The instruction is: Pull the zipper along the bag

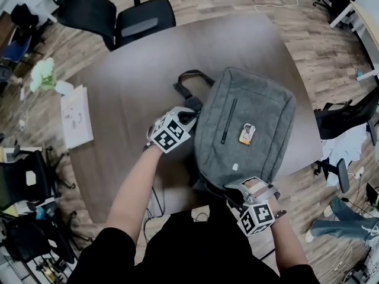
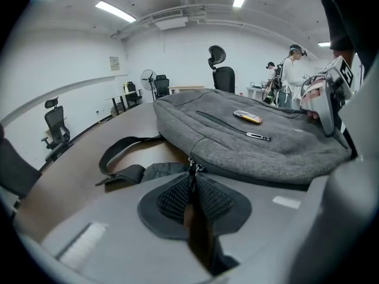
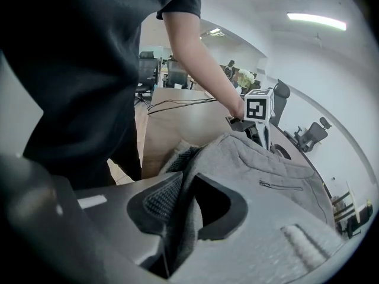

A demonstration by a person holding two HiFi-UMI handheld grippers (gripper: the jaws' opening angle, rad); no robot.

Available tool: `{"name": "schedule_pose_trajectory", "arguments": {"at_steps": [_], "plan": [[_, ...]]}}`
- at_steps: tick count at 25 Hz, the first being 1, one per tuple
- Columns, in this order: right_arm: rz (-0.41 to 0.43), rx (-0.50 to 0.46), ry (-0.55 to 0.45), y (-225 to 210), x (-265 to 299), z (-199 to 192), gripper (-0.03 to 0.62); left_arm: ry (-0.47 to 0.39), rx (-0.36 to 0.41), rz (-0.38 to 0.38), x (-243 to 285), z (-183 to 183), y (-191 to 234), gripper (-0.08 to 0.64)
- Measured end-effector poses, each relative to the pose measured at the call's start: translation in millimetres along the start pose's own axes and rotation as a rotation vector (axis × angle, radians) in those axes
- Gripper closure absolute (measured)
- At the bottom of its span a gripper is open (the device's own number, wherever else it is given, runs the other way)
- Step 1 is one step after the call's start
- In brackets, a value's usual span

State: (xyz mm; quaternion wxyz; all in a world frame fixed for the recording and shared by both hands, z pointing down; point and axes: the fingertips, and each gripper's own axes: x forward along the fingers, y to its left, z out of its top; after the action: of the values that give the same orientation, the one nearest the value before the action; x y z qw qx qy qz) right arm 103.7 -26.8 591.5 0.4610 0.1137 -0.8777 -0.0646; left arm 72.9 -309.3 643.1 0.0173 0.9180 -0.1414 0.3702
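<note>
Soft grey felt bag (image 1: 254, 117) lying flat on the smooth brown wood table (image 1: 136, 87), near the edge by the person. Right gripper (image 3: 177, 218) is pinching a fold of its fuzzy fabric. Left gripper (image 2: 190, 197) has its mesh-textured pads barely apart, with the little metal zipper pull (image 2: 192, 167) sitting at their tips.

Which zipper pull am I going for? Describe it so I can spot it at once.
On the dark table lies a grey bag. Follow its edge to the corner by the black strap: the metal zipper pull hangs there, at the tips of the left gripper. Unlike the pocket zipper pull lying flat on the bag's top face, it sits on the side seam.
</note>
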Motion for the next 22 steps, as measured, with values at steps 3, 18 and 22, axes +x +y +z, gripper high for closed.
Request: {"name": "schedule_pose_trajectory", "arguments": {"at_steps": [3,18,22], "plan": [[-0.008,0.008,-0.022,-3,0,-3,0.518,-0.016,-0.051,0.001,3,4,0,0.509],[-0.465,0.667,-0.623,-107,-95,29,0.53,-0.314,-0.374,0.175,-101,5,-43,0.477],[-0.648,0.709,-0.608,-127,-121,19,0.591,-0.494,-0.46,0.275,-153,30,-60,0.542]]}}
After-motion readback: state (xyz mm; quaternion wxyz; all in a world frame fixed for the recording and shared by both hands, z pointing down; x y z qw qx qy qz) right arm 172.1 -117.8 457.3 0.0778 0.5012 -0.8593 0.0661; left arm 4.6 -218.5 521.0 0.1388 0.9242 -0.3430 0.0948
